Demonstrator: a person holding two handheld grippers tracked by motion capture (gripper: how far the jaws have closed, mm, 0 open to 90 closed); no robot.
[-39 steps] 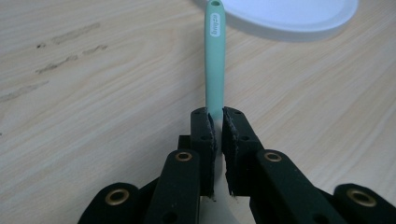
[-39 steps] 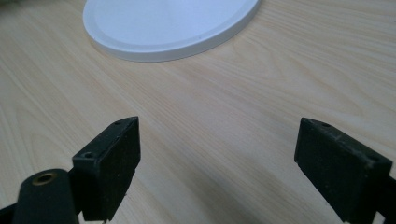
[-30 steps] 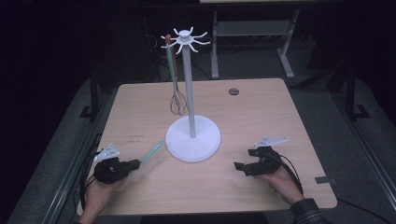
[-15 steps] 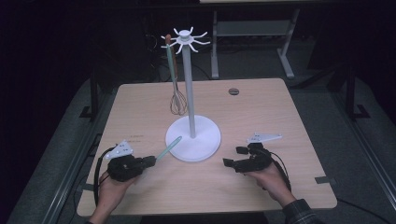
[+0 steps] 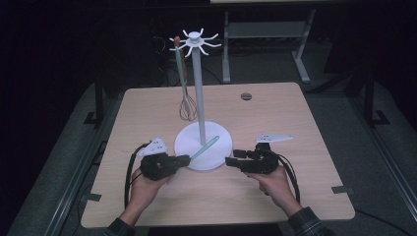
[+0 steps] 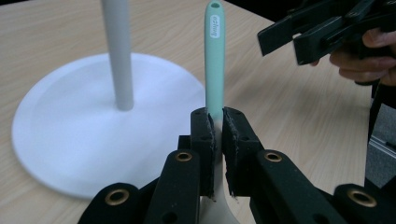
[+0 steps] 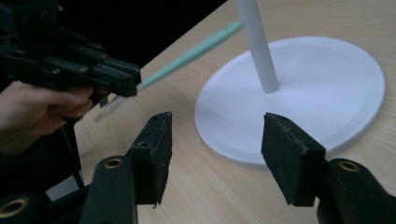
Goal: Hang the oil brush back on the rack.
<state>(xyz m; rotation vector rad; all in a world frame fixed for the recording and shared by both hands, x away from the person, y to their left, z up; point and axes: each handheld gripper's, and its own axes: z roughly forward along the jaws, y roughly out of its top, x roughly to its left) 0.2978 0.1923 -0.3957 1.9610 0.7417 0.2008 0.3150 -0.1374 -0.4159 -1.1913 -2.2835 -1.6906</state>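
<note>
A white stand [image 5: 199, 83] with hooks at its top rises from a round white base [image 5: 221, 140] on the wooden table [image 5: 295, 128]. A whisk [image 5: 186, 105] hangs from one hook. My left gripper [image 5: 184, 160] is shut on a mint-green utensil handle [image 5: 205, 147] that points up and right over the base's front edge. In the left gripper view the handle [image 6: 214, 56] stands between the jaws, its hanging hole at the tip. My right gripper [image 5: 230, 161] is open, close to the base's front right, a short way from the handle [image 7: 187, 56].
A small dark round disc [image 5: 246, 96] lies near the table's far edge. Cables trail from both grippers toward the table's near edge. Dark floor and metal frames surround the table.
Both grippers have moved inward toward the stand's base. The left one carried the green utensil to the base's front edge, and the right one closed in from the right.
</note>
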